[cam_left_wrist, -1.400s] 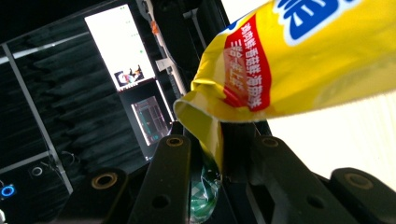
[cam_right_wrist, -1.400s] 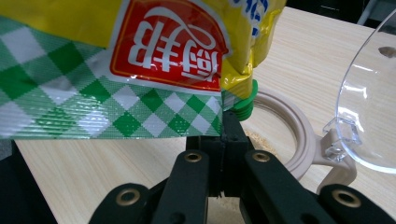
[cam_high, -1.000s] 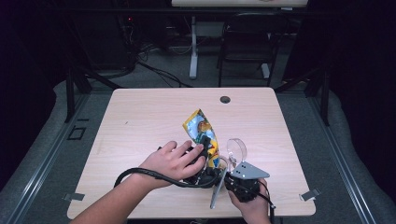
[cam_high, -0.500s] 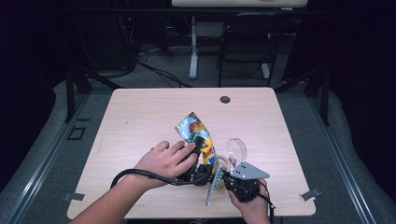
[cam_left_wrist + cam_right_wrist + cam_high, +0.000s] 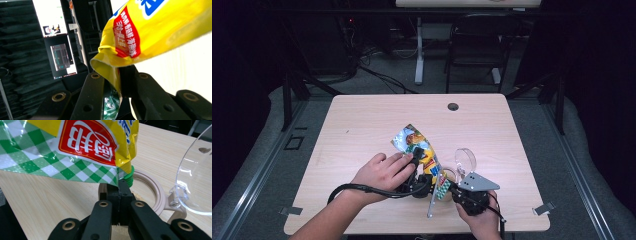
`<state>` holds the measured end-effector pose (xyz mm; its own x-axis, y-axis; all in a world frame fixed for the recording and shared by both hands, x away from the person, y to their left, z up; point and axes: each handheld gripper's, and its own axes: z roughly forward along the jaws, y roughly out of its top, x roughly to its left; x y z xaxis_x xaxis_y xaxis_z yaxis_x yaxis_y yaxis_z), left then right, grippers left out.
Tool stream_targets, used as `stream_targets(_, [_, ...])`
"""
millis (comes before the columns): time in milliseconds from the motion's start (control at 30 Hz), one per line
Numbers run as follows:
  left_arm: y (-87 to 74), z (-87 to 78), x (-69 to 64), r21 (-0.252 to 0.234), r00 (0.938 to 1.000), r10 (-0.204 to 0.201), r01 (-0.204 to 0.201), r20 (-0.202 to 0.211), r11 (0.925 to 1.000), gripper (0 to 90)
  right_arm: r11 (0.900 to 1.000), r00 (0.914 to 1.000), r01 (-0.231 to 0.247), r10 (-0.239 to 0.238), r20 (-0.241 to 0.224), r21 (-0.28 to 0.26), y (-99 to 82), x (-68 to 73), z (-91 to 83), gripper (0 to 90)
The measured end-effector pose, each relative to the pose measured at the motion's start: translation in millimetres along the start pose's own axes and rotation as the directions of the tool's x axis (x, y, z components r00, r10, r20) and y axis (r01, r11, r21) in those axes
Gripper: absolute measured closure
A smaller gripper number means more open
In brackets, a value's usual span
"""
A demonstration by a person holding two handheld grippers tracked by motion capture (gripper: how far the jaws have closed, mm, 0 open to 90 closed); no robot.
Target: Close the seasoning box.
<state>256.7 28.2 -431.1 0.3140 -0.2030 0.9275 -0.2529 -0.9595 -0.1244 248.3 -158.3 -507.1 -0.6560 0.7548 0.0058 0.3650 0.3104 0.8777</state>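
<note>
A yellow snack bag (image 5: 416,144) with a green-checked bottom is held over the table's front middle, its top leaning up and to the left. My left gripper (image 5: 418,153) is shut on the bag's side edge, and the yellow foil (image 5: 155,32) folds down between the left gripper's (image 5: 117,82) jaws. My right gripper (image 5: 445,188) is shut on the bag's lower green-checked corner (image 5: 87,142), and its jaws (image 5: 120,192) meet beside a green ridged piece (image 5: 129,177). A beige ring-shaped jar rim (image 5: 152,192) with an open clear lid (image 5: 197,177) lies just behind the right gripper.
The jar rim (image 5: 447,173) and its raised clear lid (image 5: 465,160) sit right of the bag. A dark grommet hole (image 5: 453,106) marks the far edge of the wooden table (image 5: 362,125). A chair (image 5: 472,45) and desk legs stand beyond. Lit monitors (image 5: 57,45) show off to the side.
The bag's top has swung left and leans lower than a second ago, with the left hand shifting slightly. The right hand has stayed put.
</note>
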Motion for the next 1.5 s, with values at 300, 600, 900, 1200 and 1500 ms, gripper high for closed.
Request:
stream_targets(300, [-3.7,0.9,-2.2,0.003,0.9996,-0.024,0.024,0.016,0.9997,84.2,1.0,1.0,0.002,-0.002,0.005,-0.002,0.5,-2.4,-0.5,90.0])
stream_targets(600, [-11.6,1.7,-7.5,-0.002,0.9948,-0.095,0.095,0.036,0.9955,84.1,0.9999,1.0,-0.007,0.008,0.005,-0.015,1.4,-3.9,-1.3,90.0])
stream_targets(900, [-19.2,4.1,-14.6,-0.009,0.9832,-0.172,0.172,0.062,0.985,84.2,0.9996,0.9999,-0.009,0.01,0.01,-0.028,2.1,-4.2,-1.3,90.0])
stream_targets(1200, [-28.9,6.9,-24.5,-0.021,0.966,-0.243,0.246,0.089,0.9691,84.5,0.9994,0.9998,-0.011,0.011,0.014,-0.031,2.5,-4.0,-0.8,90.0])
stream_targets(1500, [-31.2,8.3,-30.6,-0.012,0.9536,-0.282,0.285,0.104,0.9584,83.9,0.9991,0.9996,-0.011,0.012,0.025,-0.04,3.1,-3.7,-0.7,90.0])
